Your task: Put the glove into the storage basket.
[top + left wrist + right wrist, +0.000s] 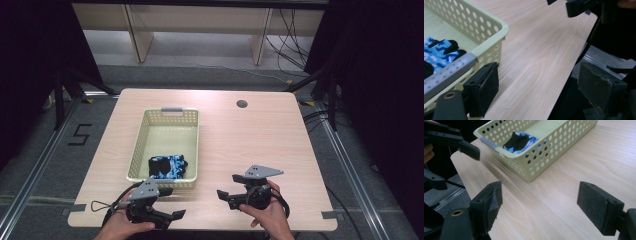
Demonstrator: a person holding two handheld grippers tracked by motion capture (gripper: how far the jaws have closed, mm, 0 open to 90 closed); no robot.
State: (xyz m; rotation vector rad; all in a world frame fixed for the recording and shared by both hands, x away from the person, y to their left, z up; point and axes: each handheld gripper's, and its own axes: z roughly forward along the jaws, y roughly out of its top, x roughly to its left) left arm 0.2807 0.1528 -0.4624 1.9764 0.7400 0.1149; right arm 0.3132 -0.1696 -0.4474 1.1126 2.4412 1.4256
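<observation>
- Blue camo glove (167, 166) is lying inside the yellow basket (142, 131), at its near end.
- Left gripper (172, 202) is hovering just in front of the basket's near wall, jaws spread apart, empty.
- Right gripper (227, 187) is sitting right of the basket over the counter (250, 145), jaws apart, empty.
</observation>
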